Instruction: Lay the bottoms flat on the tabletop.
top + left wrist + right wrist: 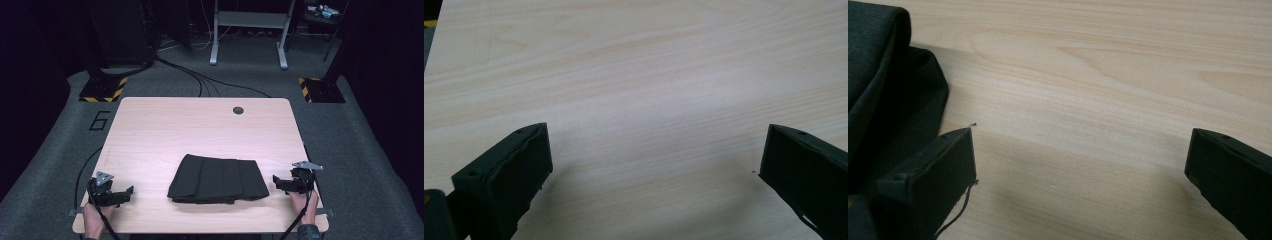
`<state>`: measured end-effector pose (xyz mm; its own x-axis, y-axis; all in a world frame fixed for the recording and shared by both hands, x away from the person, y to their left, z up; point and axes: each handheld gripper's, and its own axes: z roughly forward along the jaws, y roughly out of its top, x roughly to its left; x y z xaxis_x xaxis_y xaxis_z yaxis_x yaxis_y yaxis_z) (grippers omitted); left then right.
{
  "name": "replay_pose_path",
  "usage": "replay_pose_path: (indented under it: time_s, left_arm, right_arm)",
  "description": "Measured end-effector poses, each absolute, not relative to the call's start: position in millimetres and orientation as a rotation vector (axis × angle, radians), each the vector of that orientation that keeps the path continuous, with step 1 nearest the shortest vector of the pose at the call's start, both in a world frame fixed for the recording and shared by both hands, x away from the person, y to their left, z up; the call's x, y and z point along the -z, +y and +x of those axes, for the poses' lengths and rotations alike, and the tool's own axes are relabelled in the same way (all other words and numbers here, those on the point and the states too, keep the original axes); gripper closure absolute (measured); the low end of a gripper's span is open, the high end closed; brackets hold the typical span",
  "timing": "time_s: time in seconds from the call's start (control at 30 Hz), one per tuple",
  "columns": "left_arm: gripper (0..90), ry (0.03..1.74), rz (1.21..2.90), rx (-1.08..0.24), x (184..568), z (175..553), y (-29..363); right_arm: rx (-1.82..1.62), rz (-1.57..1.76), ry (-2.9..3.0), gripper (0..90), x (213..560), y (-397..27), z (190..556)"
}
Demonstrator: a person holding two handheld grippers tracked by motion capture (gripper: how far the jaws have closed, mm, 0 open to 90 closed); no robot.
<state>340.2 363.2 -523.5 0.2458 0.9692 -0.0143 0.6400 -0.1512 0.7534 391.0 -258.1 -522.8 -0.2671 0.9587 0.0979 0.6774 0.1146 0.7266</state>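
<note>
**Folded black cloth between two open grippers**

On the grey carpet beside the table's far left corner, a dark "6" [99,120] is marked. The pale wood-grain table [200,125] has rounded corners and a round cable hole [238,110]. Near its front edge lies the black cloth [217,179], matte, folded flat. Left gripper [129,192] and right gripper [276,181] rest wide open, empty, the right one just beside the cloth.

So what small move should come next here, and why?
Probably ease the right tool leftward to the near right edge of the folded black cloth. Both tools stand open with nothing between the jaws; the right one sits just beside the cloth, while the left tool rests farther off on the bare table.
</note>
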Motion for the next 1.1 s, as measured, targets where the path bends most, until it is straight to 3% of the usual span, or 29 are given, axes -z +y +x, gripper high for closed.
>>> replay_pose_path:
  time_s: [0.5,1.1]
  left_arm:
    - [0.1,1.163,1.976,-0.578,477.9,341.3,281.9]
    - [0.0,0.83,2.131,-0.455,463.0,348.9,170.0]
  right_arm:
    - [-0.88,1.578,1.969,0.5,529.4,-258.1,391.7]
    - [-0.863,1.568,1.966,2.4,529.5,-257.6,391.2]
